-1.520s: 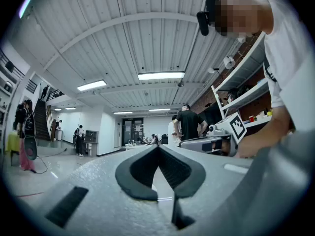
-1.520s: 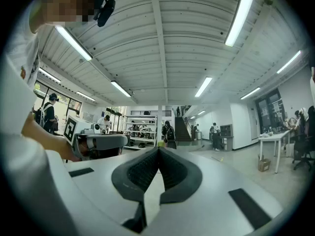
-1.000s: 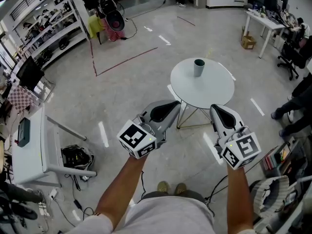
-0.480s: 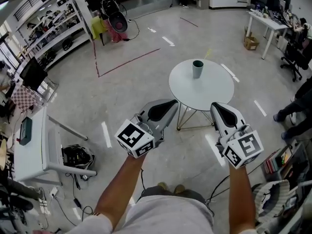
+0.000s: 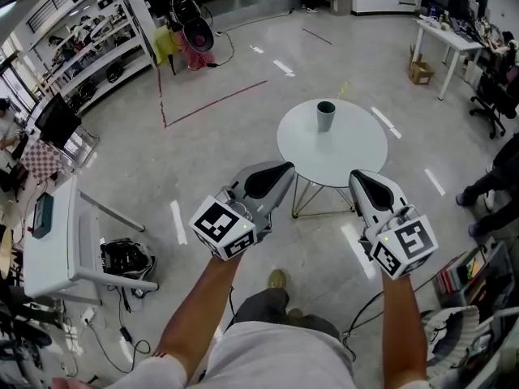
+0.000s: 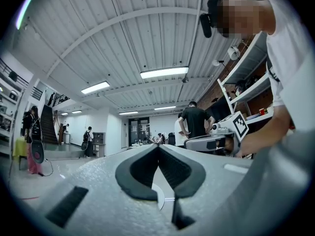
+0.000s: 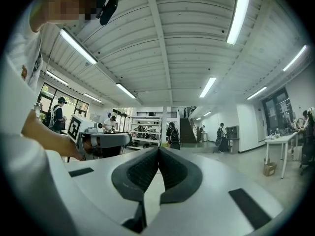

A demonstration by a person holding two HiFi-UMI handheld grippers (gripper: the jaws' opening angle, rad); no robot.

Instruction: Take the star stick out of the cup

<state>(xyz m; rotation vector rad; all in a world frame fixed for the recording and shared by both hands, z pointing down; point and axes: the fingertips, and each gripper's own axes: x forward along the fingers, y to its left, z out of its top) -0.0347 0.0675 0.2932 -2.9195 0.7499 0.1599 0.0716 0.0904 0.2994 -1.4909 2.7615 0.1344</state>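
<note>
A grey-green cup [image 5: 325, 116] stands upright near the far side of a small round white table [image 5: 357, 148] ahead of me in the head view. No star stick shows in it from here. My left gripper [image 5: 280, 170] and my right gripper [image 5: 358, 178] are held at waist height, well short of the table, pointing forward and tilted up. Both are shut with their dark pads tip to tip and nothing between them. The left gripper [image 6: 158, 147] and the right gripper [image 7: 158, 151] see mostly ceiling and the far room in their own views.
A white desk [image 5: 49, 245] stands at my left with a black bag [image 5: 126, 259] on the floor beside it. Shelving [image 5: 89, 47] lines the far left. Another white table [image 5: 446, 39] and chairs stand far right. A person's legs [image 5: 486, 193] show at the right edge.
The view has shifted: the table and cup have moved slightly left and up in the picture. One of my feet has stepped forward. Both grippers keep their pose, shut.
</note>
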